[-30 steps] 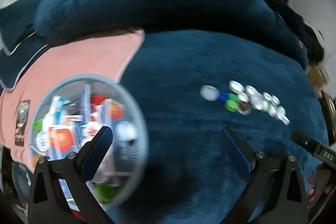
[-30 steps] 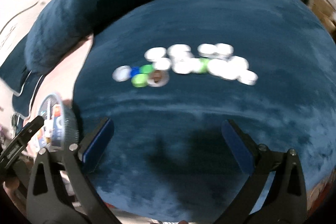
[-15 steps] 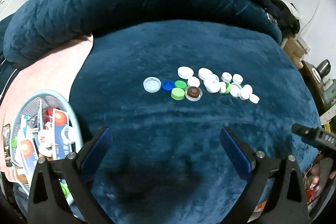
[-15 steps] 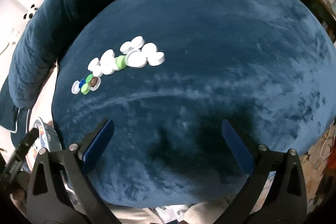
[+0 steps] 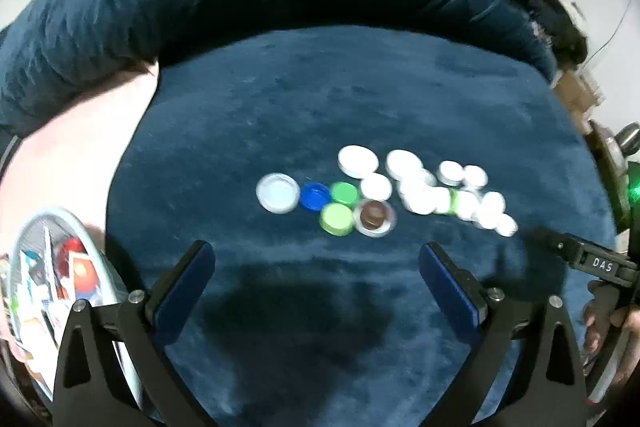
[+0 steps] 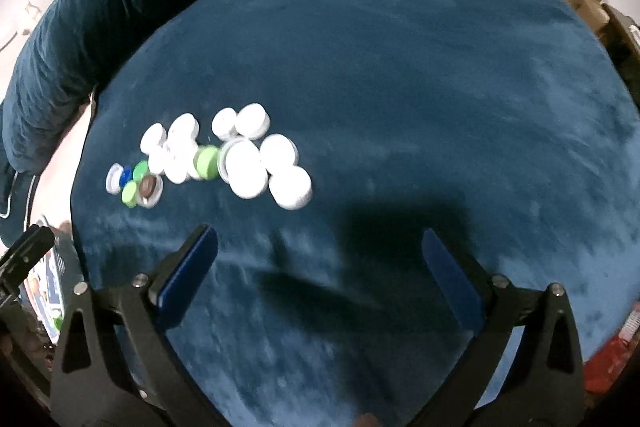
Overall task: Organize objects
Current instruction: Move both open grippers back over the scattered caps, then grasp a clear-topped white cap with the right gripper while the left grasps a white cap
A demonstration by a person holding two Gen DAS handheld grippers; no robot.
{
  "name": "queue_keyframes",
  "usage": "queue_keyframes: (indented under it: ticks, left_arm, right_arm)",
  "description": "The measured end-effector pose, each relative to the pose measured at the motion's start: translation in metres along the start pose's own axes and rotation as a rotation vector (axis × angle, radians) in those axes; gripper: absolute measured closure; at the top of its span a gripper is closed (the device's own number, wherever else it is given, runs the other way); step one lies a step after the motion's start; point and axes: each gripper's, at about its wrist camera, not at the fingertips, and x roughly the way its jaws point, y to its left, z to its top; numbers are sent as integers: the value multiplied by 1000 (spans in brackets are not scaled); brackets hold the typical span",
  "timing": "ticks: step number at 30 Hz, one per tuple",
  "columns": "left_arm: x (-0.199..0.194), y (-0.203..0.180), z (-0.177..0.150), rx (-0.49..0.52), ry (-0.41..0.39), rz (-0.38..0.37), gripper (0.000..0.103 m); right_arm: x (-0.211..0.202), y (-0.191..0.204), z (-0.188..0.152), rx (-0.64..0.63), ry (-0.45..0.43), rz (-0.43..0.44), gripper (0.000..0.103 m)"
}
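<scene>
1. Bottle caps (image 5: 384,191) lie in one tight cluster on the blue plush cushion (image 5: 360,99), ahead of the left gripper (image 5: 316,267) and ahead-left of the right gripper (image 6: 320,255). Both grippers are spread wide and hold nothing.
2. The basket (image 5: 100,267), already full of packets, sits at the left gripper's far left. It looks crowded, so a cap dropped there may bounce out.
3. The big white caps (image 6: 244,167) touch each other in front of the right gripper. Closing on one probably pushes its neighbours away.
4. The green caps (image 5: 338,207), the blue cap (image 5: 314,195) and the brown cap in its clear ring (image 5: 374,217) are the smallest and flat. On soft plush the fingers may press them down and slip off.
</scene>
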Motion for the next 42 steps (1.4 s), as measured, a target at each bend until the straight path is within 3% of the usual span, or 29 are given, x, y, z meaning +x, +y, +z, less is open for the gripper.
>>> queue_keyframes:
  ticks: [4, 9, 11, 13, 16, 18, 22, 26, 31, 35, 38, 42]
  left_arm:
    - [11, 7, 3, -20, 37, -16, 1]
    - [8, 7, 5, -5, 23, -11, 1]
    - [8, 7, 5, -2, 21, -9, 1]
    - [11, 9, 3, 8, 34, 1, 1]
    - [15, 11, 5, 3, 45, 22, 1]
    - [16, 12, 6, -11, 48, 15, 1]
    - [13, 12, 8, -22, 43, 7, 1]
    - [13, 10, 7, -18, 42, 21, 1]
    - [20, 4, 4, 14, 65, 31, 1]
    - [21, 1, 4, 25, 67, 23, 1]
    - [21, -1, 3, 29, 69, 15, 1]
    - [21, -3, 2, 34, 71, 4, 1]
  right_arm:
    - [28, 10, 8, -38, 55, -4, 21]
    - [43, 17, 17, -67, 57, -26, 26]
    - [50, 19, 22, -80, 63, -26, 38]
    - [57, 20, 23, -101, 88, -26, 58]
    - [62, 30, 19, -162, 106, -41, 72]
    - [59, 38, 16, -176, 100, 2, 72]
    - [48, 75, 5, -239, 135, 265, 72]
    - [43, 97, -5, -274, 163, 323, 72]
    - [41, 86, -2, -223, 185, 400, 70]
    - [27, 67, 12, -213, 70, 286, 70]
    - [23, 45, 19, -132, 25, 238, 69]
    - [29, 21, 29, -65, 3, 75, 69]
